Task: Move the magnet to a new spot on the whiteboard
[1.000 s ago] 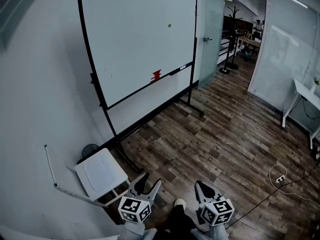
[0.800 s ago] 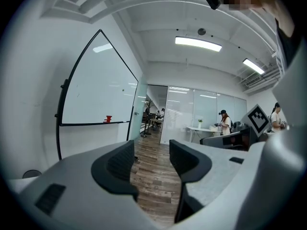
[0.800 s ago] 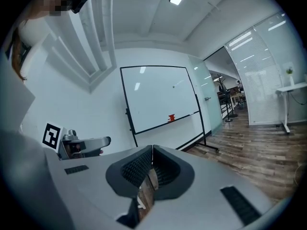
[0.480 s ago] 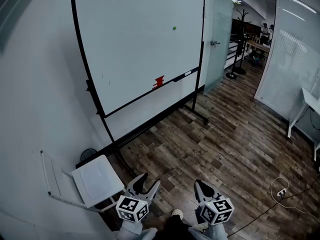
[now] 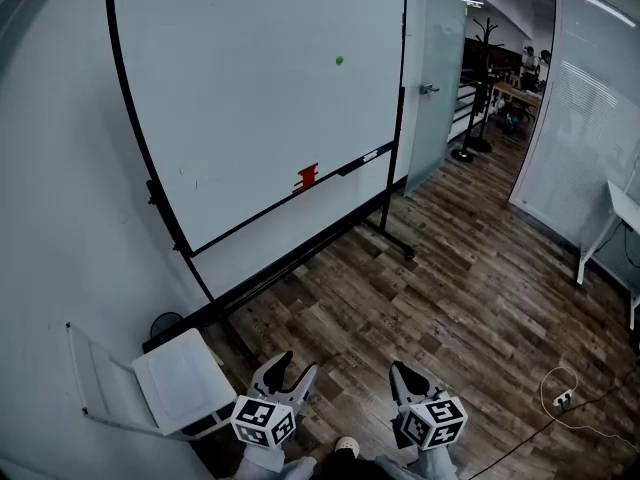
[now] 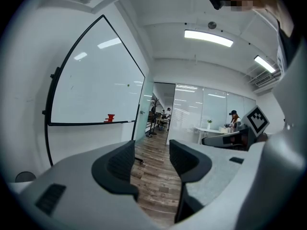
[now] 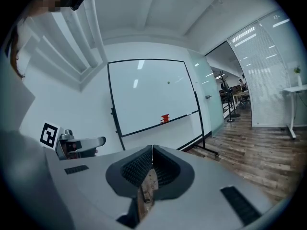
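The left gripper (image 6: 151, 152) has its jaws apart, with only floor showing between them. The right gripper (image 7: 151, 150) has its jaws pressed together tip to tip and is empty. Both hang low over the wood floor (image 5: 450, 268), well apart from the whiteboard (image 5: 230, 98). The magnet (image 5: 339, 60) is a small round green dot in the board's upper right part, nearer the right edge. A red object (image 5: 307, 177) sits at the bottom edge.

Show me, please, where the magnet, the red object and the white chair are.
magnet (image 5: 339, 60), head view, centre of the green dot.
red object (image 5: 307, 177), head view, its middle.
chair (image 5: 180, 375), head view, middle of the seat.
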Tool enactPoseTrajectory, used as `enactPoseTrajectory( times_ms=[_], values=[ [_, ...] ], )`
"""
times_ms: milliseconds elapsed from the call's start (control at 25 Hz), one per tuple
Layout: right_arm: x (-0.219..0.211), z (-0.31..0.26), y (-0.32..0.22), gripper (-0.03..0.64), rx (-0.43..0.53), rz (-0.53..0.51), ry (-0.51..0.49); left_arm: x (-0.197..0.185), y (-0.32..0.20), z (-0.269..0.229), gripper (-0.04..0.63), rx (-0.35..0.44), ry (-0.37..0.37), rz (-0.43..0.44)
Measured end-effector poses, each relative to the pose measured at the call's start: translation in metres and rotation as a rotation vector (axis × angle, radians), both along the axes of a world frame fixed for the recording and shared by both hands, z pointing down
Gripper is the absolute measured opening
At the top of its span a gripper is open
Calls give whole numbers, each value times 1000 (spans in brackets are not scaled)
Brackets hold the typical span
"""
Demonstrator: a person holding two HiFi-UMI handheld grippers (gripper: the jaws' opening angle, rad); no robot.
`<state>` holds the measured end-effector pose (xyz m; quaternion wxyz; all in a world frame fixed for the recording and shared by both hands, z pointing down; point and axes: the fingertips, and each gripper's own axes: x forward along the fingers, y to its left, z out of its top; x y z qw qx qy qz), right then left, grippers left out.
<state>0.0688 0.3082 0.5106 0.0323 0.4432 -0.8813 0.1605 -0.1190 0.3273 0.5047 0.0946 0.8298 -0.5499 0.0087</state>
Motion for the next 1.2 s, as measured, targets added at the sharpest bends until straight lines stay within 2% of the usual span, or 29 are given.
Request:
enactPoseTrajectory(
  times_ms=[520, 1200],
  values=[
    [12, 1, -73, 29, 12, -22, 24, 16, -71, 0, 224, 14, 2, 7],
    [19, 11, -82, 29, -14, -8, 18, 17, -79, 10, 224, -5, -15, 5]
  ],
)
